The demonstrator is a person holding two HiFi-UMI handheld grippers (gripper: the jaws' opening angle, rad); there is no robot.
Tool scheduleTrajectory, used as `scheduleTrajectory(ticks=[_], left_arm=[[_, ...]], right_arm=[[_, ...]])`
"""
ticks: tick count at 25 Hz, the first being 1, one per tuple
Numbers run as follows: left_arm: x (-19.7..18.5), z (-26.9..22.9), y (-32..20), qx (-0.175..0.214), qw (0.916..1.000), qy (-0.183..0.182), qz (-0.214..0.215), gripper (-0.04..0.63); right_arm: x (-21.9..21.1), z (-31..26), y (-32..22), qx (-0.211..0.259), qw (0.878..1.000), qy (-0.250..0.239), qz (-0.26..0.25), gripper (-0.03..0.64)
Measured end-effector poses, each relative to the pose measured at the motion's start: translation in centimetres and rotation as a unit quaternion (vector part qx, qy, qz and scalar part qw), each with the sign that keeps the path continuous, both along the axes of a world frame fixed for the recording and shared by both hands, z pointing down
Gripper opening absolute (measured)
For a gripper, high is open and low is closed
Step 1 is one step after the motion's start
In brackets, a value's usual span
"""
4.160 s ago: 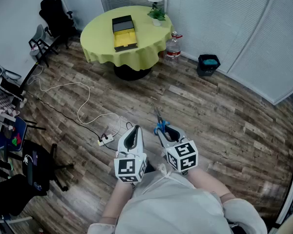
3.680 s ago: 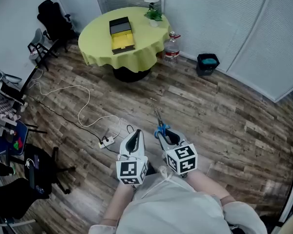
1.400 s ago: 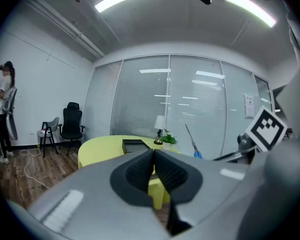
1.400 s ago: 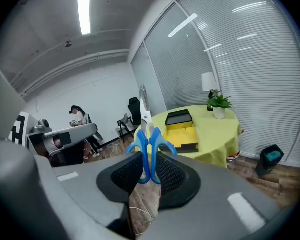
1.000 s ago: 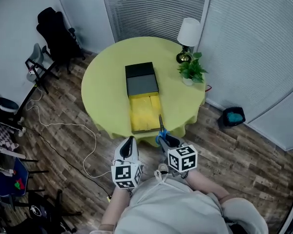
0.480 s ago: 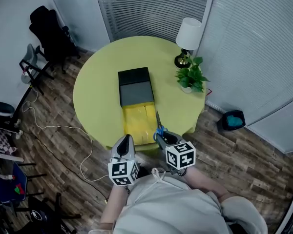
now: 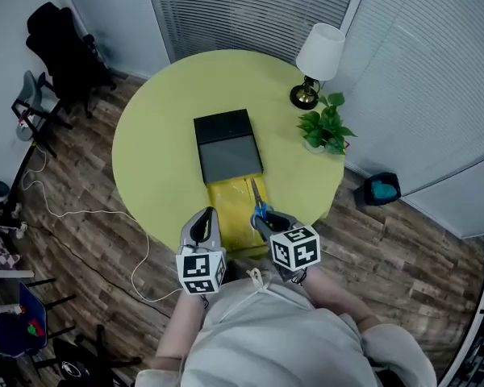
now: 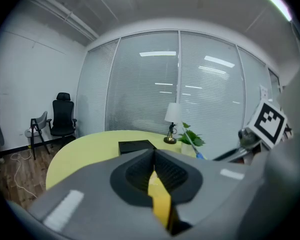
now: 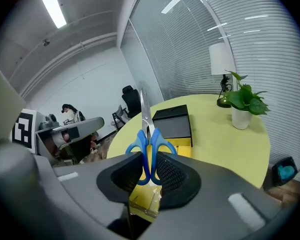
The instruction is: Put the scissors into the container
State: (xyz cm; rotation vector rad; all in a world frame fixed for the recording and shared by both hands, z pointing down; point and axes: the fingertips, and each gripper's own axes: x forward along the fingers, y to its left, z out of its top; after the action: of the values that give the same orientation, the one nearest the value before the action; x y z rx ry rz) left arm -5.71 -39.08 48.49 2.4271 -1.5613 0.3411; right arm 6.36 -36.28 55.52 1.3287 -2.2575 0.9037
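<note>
The scissors point(image 7: 259, 203) have blue handles, and their shut blades point away from me. My right gripper point(image 7: 264, 218) is shut on the handles point(image 9: 149, 146), with the blades point(image 9: 144, 109) rising above the jaws. They hang over the near end of the open yellow container point(image 7: 230, 206), which lies on the round yellow-green table point(image 7: 157, 151). A black box section point(image 7: 228, 145) adjoins its far end. My left gripper point(image 7: 201, 221) hovers at the table's near edge, left of the container, shut with nothing held. In the left gripper view point(image 8: 152, 173) only a yellow sliver shows in the slit between the jaws.
A white-shaded lamp point(image 7: 319, 53) and a potted plant point(image 7: 326, 131) stand at the table's far right. On the wood floor are a black office chair point(image 7: 58, 45) at far left, a white cable point(image 7: 85, 214), and a teal bin point(image 7: 381, 189) by the blinds.
The table has come closer as the person walked up to it. Both grippers now reach over its near edge, and the held scissors hang above the yellow container.
</note>
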Motion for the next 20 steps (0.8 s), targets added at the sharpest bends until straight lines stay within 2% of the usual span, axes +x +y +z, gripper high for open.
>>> scheduleTrajectory(ticks=[4, 9, 20], left_arm=[[-0.8, 1.5, -1.9, -0.014, 0.9998, -0.003, 0.015, 0.006], [-1.8, 3.6, -3.5, -0.032, 0.9993, 0.003, 0.021, 0.006], [-4.1, 7.5, -4.3, -0.073, 0.9971, 0.017, 0.007, 0.006]], right_arm=[[-0.9, 2.0, -1.6, -0.028, 0.999, 0.018, 0.005, 0.089], [-2.0, 6.0, -2.5, -0.081, 0.995, 0.06, -0.016, 0.089], [-4.2, 13.9, -2.5, -0.201, 0.967, 0.138, -0.073, 0.091]])
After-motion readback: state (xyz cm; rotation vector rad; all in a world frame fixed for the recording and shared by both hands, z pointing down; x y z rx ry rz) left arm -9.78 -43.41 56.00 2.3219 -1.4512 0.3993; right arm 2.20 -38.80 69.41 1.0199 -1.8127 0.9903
